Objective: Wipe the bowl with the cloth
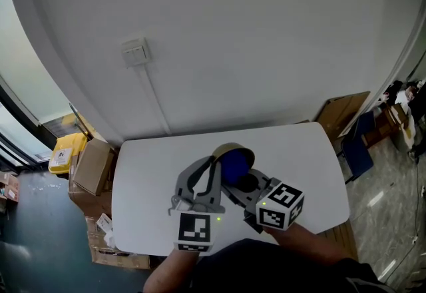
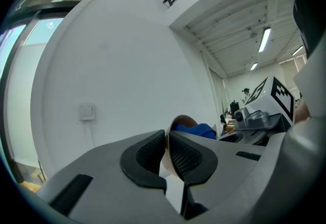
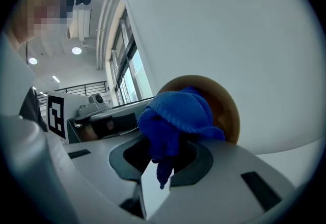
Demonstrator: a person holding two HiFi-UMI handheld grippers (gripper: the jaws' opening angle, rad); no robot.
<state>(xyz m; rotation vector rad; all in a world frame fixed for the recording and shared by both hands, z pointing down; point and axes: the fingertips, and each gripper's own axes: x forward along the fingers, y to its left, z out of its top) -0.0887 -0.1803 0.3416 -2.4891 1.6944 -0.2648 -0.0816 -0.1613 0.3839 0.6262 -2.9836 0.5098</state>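
Nearest me, low in the head view, the left gripper has its jaws nearly together, pinching the thin wall of the bowl at its rim. The bowl is off the white table and tipped on its side, with the tan opening facing back towards me and to the right. Just right of it, the right gripper is clamped on the blue cloth, which bunches out past the jaw tips into the mouth of the bowl. From its own view the wad looks to be against the inner surface, though I can't confirm firm contact. I judge the wiping itself is in hand: bowl steadied on the left, cloth working on the right. Next I'd sweep the cloth round the inside wall with light pressure, and turn the bowl a little to bring up unwiped areas. The left grip must hold firm, as a thin-rim pinch could slip.
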